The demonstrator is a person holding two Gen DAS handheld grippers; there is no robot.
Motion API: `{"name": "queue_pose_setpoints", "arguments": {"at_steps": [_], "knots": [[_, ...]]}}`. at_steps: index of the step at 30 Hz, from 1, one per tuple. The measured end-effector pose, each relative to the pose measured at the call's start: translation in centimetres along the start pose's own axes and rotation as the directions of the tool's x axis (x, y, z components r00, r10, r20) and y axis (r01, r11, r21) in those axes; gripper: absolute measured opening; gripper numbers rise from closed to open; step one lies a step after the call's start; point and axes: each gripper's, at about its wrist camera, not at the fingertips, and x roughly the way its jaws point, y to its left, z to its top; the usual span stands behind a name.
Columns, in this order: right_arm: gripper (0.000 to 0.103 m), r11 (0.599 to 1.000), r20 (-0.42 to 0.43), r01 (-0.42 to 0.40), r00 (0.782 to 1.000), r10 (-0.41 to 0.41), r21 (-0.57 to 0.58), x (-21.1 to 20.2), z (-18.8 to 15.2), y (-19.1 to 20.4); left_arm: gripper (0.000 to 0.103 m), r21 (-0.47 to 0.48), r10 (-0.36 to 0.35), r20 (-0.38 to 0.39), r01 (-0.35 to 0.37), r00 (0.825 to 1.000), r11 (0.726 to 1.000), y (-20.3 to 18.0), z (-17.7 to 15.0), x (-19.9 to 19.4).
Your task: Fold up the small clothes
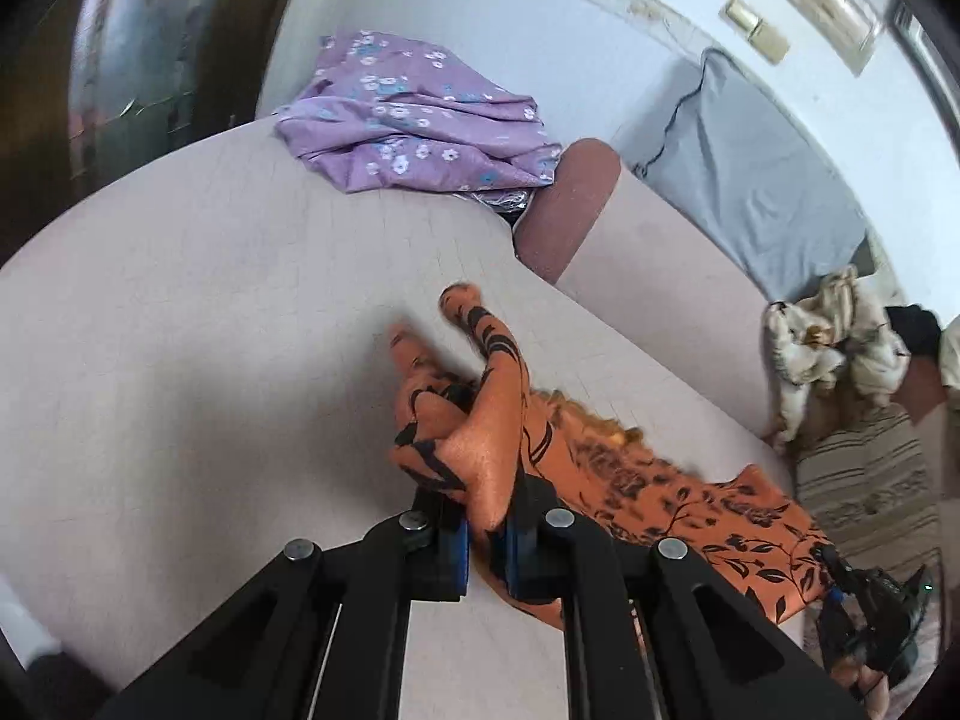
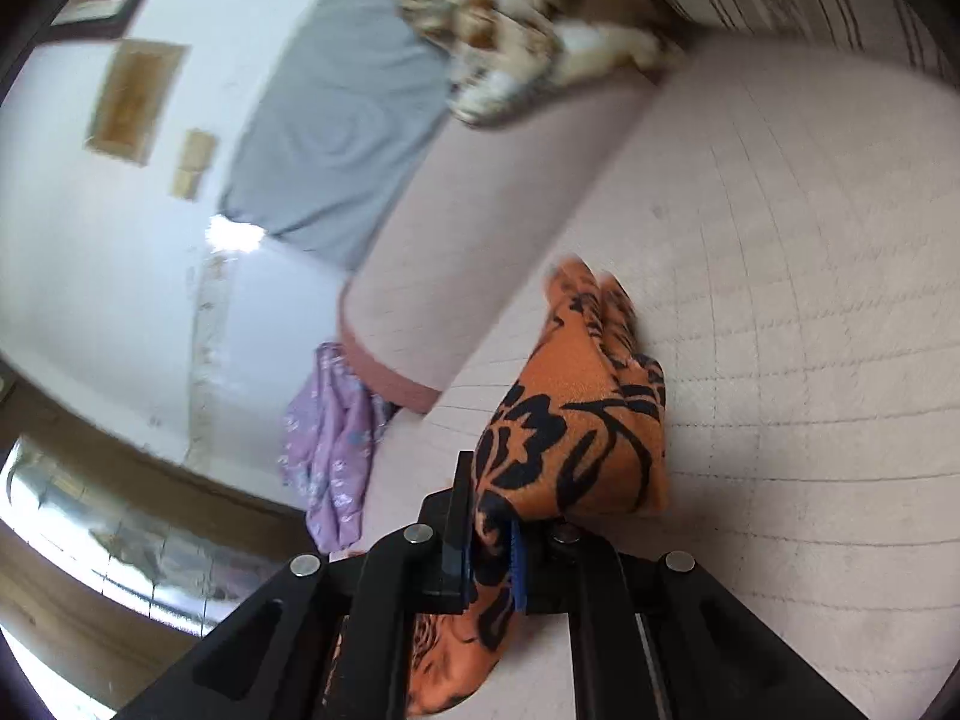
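Orange garment (image 1: 630, 468) with black floral print, spread across a pale pink sofa seat (image 1: 210, 330), one bunched corner lifted off the cushion. Pinched at that corner by the left hand-held gripper (image 1: 486, 516), blue pads pressed together on the cloth, a fold standing up past the fingertips toward 12 o'clock. In the right wrist view, another bunch of the same orange cloth (image 2: 570, 432) clamped in the right hand-held gripper (image 2: 492, 564), jaws closed on it, fabric bulging out toward 1 o'clock and hanging down below the fingers toward 6 o'clock. Right fingertips mostly covered by the cloth. Far edge of the garment at 4 o'clock in the left view, ending at the other hand-held gripper (image 1: 870, 618), seen only as a dark, blurred shape near the frame edge.

Outward from there: purple flowered garment (image 1: 414, 120) crumpled at 12 o'clock on the seat's far end, something dark and shiny under it, too hidden to name. Pink armrest (image 1: 570, 204) just right of it. Grey cushion (image 1: 750, 168) at 2 o'clock against a white wall (image 1: 480, 12). Cream patterned cloth (image 1: 828, 348) heaped at 3 o'clock, blurred. Striped fabric (image 1: 870, 480) below that, cut off by the lens rim. Right wrist view smeared along its upper edge.
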Motion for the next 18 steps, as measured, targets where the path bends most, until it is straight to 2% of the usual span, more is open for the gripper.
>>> {"name": "queue_pose_setpoints", "arguments": {"at_steps": [2,3,4,5,6,7,8,9,10,12,13,16,18], "knots": [[0.013,1.000,-0.044,0.010,0.999,-0.011,-0.023,-1.6,-1.3,-0.7,0.015,0.023,0.070,-0.025,-0.070,0.997,0.997,2.2,-3.6,-0.8],[0.017,0.997,-0.091,0.053,0.994,-0.057,-0.051,-1.9,-2.8,-1.8,0.021,0.023,0.101,-0.050,-0.100,0.994,0.995,3.6,-5.3,-0.3],[0.037,0.995,-0.134,0.079,0.987,-0.086,-0.057,-1.8,-4.1,-3.1,0.030,0.024,0.139,-0.106,-0.137,0.985,0.990,5.5,-7.4,0.7],[0.055,0.993,-0.189,0.106,0.975,-0.114,-0.054,-1.7,-5.7,-5.3,0.031,0.025,0.183,-0.179,-0.181,0.967,0.983,7.1,-9.1,1.9],[0.074,0.984,-0.252,0.173,0.951,-0.179,-0.048,-1.8,-7.5,-8.3,0.031,0.006,0.244,-0.267,-0.252,0.932,0.968,9.5,-10.8,2.9],[0.070,0.974,-0.271,0.227,0.936,-0.225,-0.026,-2.4,-8.8,-10.6,0.032,-0.021,0.222,-0.268,-0.236,0.938,0.971,10.6,-11.3,2.7],[0.069,0.979,-0.261,0.203,0.945,-0.195,0.005,-3.4,-9.4,-12.1,0.034,-0.037,0.185,-0.235,-0.199,0.954,0.979,11.1,-11.2,1.9],[0.070,0.988,-0.232,0.154,0.962,-0.143,0.030,-5.0,-9.6,-13.1,0.038,-0.011,0.213,-0.215,-0.221,0.953,0.975,11.1,-10.6,1.3],[0.072,0.982,-0.204,0.188,0.962,-0.182,0.011,-6.3,-9.4,-13.1,0.038,0.022,0.241,-0.181,-0.241,0.953,0.970,10.7,-9.8,0.7],[0.072,0.970,-0.151,0.236,0.959,-0.241,-0.050,-7.7,-8.1,-12.3,0.038,0.067,0.238,-0.118,-0.231,0.964,0.971,9.7,-7.8,0.1],[0.072,0.969,-0.124,0.235,0.962,-0.243,-0.077,-8.3,-7.3,-11.7,0.039,0.080,0.224,-0.116,-0.215,0.968,0.973,9.5,-7.1,0.2],[0.072,0.964,-0.073,0.214,0.971,-0.227,-0.156,-8.6,-4.9,-8.5,0.041,0.155,0.173,-0.117,-0.154,0.978,0.976,7.5,-4.9,1.5],[0.072,0.961,-0.082,0.169,0.978,-0.191,-0.219,-8.2,-3.9,-6.7,0.041,0.210,0.163,-0.131,-0.133,0.978,0.969,6.4,-3.7,3.2]]}}
